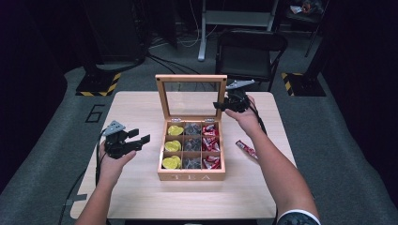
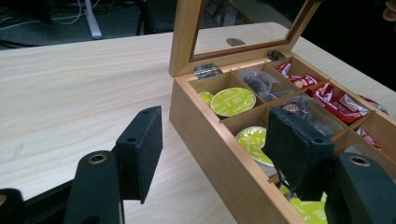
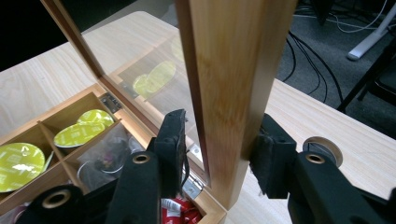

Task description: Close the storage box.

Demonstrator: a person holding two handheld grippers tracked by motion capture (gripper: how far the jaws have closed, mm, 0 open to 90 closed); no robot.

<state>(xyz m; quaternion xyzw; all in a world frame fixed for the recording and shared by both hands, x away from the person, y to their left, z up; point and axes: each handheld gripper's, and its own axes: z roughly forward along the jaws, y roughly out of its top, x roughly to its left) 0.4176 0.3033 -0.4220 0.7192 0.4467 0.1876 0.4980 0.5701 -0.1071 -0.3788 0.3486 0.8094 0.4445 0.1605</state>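
Pale wood runs across the table [image 1: 141, 197] nearest me, and on it sits the tea box [image 1: 191, 176], its front wall facing my side. My left hand-held gripper [image 1: 141, 139] hovers just left of the box, jaws apart with nothing between them; in the left gripper view one pad [image 2: 140, 149] hangs over bare table and the other over the box's near edge. Inside, yellow pods [image 1: 172, 146] fill the left column, dark sachets [image 1: 191, 146] the middle and red packets [image 1: 211, 145] the right. One stray red packet [image 1: 246, 148] lies on the table to the right of the box. Farther back the glass lid [image 1: 191, 96] stands upright on its hinges, and my right hand-held gripper [image 1: 224, 105] straddles its right frame edge; in the right gripper view the wooden frame [image 3: 229, 93] sits between the pads, the right pad against it, the left one just off it, so I read this as a loose hold rather than a firm clamp. I judge the step to be moving the lid. To do it well I'd seat both pads squarely on the frame, follow the hinge arc instead of pulling straight, and keep the left one ready to steady the box
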